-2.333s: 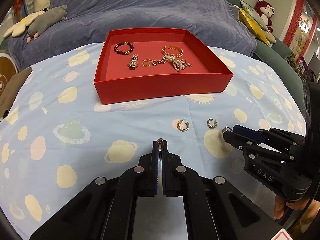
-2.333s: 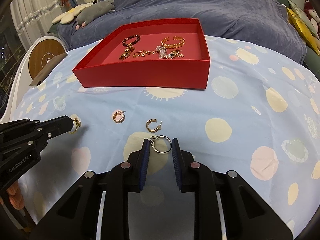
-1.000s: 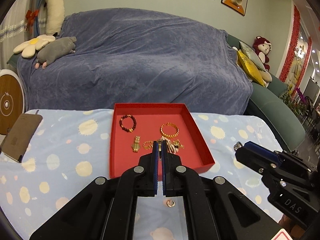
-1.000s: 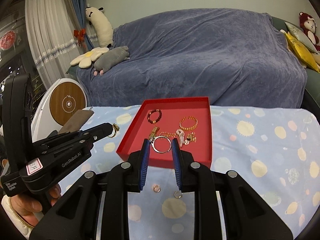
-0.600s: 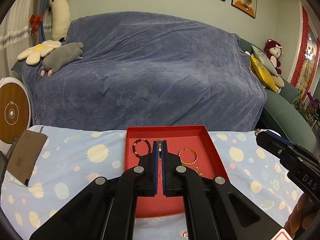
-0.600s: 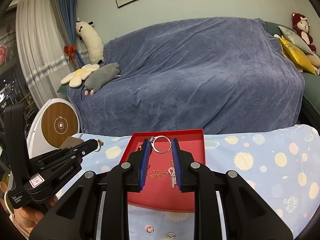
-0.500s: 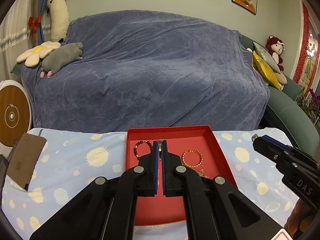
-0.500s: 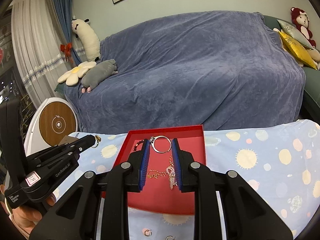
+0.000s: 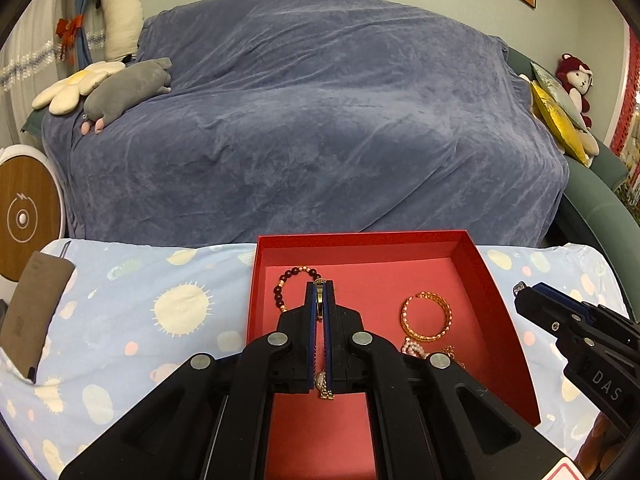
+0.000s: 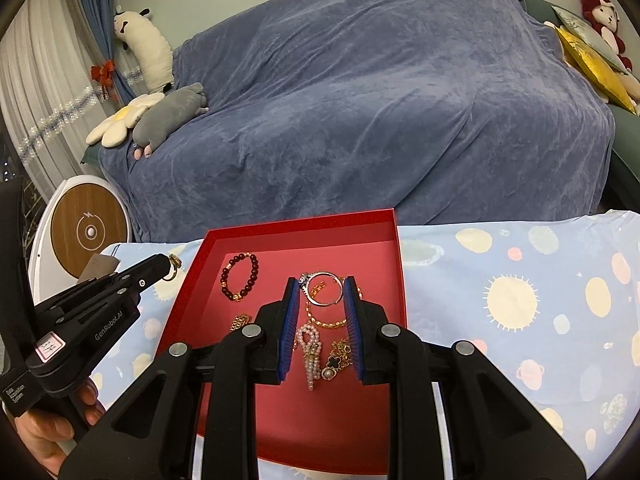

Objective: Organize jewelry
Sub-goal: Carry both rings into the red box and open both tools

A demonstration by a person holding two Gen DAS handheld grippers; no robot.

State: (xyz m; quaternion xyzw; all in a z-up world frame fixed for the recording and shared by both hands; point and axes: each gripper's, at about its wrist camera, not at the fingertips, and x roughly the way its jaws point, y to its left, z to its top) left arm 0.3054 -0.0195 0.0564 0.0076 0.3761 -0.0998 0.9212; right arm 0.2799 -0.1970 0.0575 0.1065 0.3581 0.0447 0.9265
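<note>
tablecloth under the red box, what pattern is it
Pale blue tablecloth printed with yellow suns, planets and pastel dots; clearest in the right wrist view.

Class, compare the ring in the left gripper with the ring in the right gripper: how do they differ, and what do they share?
The left gripper holds a gold ring; the right gripper holds a silver ring with a stone. The gold ring is pinched edge-on between nearly touching fingers; the silver ring spans wider-set fingers, its hoop facing the camera. Both are held above the red box.
</note>
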